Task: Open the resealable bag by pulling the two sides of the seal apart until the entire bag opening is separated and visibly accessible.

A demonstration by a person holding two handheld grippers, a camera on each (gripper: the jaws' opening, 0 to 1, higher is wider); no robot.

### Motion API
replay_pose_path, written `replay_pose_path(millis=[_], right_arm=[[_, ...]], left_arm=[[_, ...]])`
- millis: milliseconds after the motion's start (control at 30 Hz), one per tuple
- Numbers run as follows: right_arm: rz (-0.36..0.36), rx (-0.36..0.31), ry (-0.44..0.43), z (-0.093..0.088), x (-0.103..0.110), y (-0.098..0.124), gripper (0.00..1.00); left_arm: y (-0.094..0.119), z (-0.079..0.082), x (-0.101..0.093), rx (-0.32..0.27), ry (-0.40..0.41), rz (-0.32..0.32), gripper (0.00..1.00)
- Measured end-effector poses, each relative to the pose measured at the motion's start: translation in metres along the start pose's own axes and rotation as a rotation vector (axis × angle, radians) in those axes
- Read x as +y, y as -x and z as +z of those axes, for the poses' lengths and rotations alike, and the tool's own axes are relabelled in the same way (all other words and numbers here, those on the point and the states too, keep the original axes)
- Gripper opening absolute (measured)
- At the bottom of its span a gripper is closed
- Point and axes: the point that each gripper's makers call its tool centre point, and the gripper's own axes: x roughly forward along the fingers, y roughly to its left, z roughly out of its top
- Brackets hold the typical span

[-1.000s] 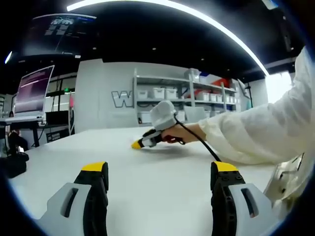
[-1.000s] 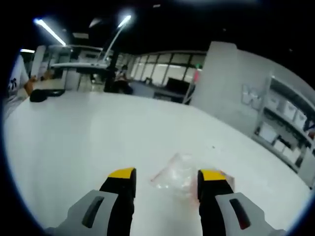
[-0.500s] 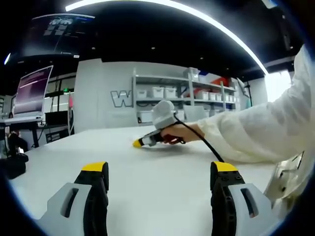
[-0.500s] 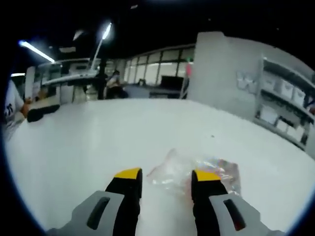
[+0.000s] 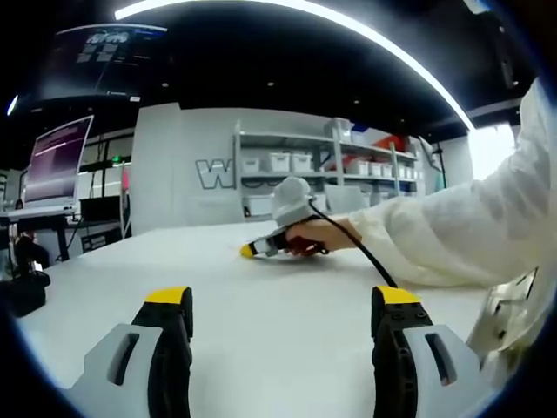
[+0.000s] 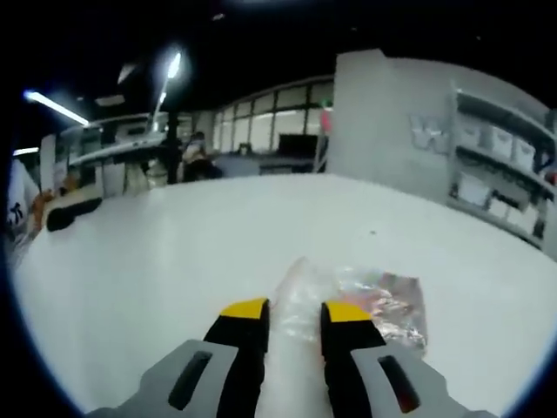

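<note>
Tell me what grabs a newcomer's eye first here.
In the right gripper view, the right gripper has its yellow-tipped jaws nearly shut around the edge of a clear bag lying on the white table. In the left gripper view, the left gripper hangs open over bare tabletop.

**Right claw narrows over bag corner; left claw unchanged**

Right gripper view: right claw point(image 6: 291, 312) jaws have drawn in from a wide gap to a narrow one across the last second. The resealable bag point(image 6: 365, 300) now sits closer, its near corner lying between the yellow tips; contact cannot be confirmed. Left gripper view: the right claw point(image 5: 250, 251), held in the person's hand point(image 5: 315, 236), has edged slightly rightward and further off along the counter point(image 5: 278, 322).
</note>
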Motion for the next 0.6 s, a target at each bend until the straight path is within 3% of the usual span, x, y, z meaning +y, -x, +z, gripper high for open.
replay_pose_path(millis=[200,500,600], right_arm=[[0.012,0.003,-0.008,0.0003,-0.0007,-0.0003,0.17],[-0.012,0.005,0.047,-0.0025,-0.0087,0.0030,0.00],[-0.012,-0.004,0.055,-0.0014,-0.0088,0.0029,0.00]], left_arm=[[0.0000,-0.0009,0.0002,0.003,-0.002,0.001,0.83],[-0.0010,-0.0023,-0.0007,0.009,-0.005,-0.001,0.83],[-0.0017,-0.0027,-0.0005,0.010,-0.007,0.000,0.83]])
